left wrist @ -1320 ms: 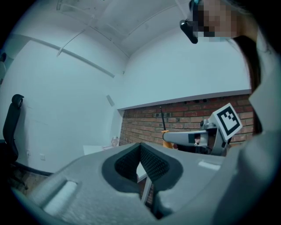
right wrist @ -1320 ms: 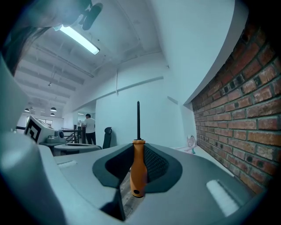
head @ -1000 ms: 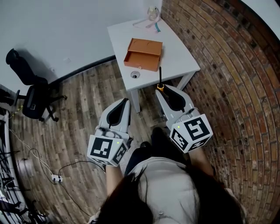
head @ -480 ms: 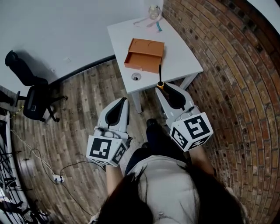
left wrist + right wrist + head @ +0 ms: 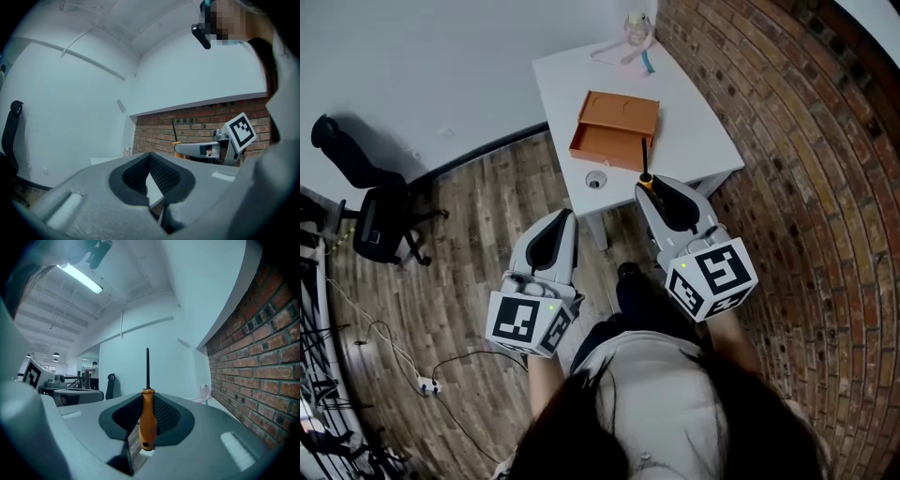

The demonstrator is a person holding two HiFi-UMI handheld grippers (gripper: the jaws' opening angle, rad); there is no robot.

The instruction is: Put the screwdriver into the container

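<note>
Your left gripper (image 5: 564,217) hangs over the wooden floor, its jaws closed together on nothing. The orange container (image 5: 614,127) sits open on the white table (image 5: 698,127), far of both grippers. Your right gripper (image 5: 646,187) is clamped on the orange handle of the screwdriver (image 5: 644,157), with the shaft pointing far, over the table's near edge and short of the container. Risk noted: the grip is on the handle alone. A low approach could strike the container's near wall, shoving it or twisting the tool loose.
</note>
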